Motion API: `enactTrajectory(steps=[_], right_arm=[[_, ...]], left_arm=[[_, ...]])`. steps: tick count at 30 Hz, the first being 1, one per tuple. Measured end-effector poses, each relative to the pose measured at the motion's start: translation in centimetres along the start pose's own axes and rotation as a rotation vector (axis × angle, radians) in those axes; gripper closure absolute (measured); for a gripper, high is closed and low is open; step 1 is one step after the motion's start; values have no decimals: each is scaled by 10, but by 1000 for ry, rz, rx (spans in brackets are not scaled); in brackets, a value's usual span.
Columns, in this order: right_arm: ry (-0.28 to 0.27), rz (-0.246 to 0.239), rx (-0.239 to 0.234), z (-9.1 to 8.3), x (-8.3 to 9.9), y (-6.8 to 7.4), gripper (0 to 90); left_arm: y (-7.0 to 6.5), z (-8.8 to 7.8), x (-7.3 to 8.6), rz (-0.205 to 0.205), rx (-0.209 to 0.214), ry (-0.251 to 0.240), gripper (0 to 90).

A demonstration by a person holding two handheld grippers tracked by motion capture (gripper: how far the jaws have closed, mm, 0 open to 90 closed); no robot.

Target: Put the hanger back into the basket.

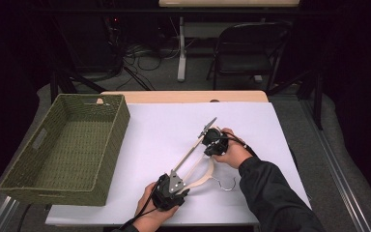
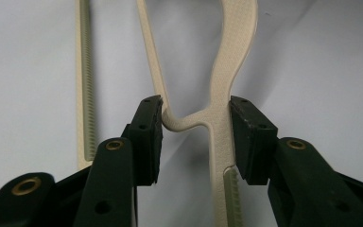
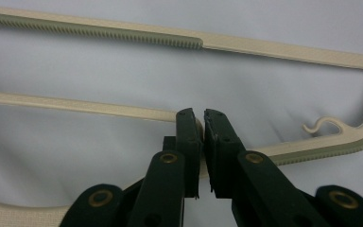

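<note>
Sitting beside the hanger [image 1: 193, 166], the woven basket [image 1: 108, 145] holds nothing.

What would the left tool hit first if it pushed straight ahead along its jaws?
The beige hanger. In the left gripper view the left tool already straddles the hanger's shoulder, pads at or very near both edges, so any advance likely runs onto that bend first, then the white table. Depth is hard to judge.

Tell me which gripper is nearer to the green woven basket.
Left. The left gripper sits at the near end of the hanger, not far right of the green woven basket. The right gripper holds the hanger's far end, farther right.
</note>
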State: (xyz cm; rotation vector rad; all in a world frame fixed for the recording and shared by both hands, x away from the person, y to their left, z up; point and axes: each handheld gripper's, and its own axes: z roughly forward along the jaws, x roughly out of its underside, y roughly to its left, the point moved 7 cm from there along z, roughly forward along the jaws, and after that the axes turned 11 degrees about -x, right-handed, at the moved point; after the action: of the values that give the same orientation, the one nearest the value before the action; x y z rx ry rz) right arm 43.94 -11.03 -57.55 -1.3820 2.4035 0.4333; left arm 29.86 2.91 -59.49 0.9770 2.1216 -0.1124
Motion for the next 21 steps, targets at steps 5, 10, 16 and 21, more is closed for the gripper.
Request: enactTrajectory(steps=[5,10,16,21], right_arm=[[19,6,-10,-2,1,0,852],[-12,6,-9,-3,-2,-1,851],[-13,9,-9,-8,-8,-2,849],[-33,22,-15,-8,-10,-3,846]], left_arm=[[2,-2,-1,21,-2,4,597],[7,-4,-3,37,-2,4,617],[15,-8,-6,34,7,-9,658],[22,-9,-6,16,26,-15,669]])
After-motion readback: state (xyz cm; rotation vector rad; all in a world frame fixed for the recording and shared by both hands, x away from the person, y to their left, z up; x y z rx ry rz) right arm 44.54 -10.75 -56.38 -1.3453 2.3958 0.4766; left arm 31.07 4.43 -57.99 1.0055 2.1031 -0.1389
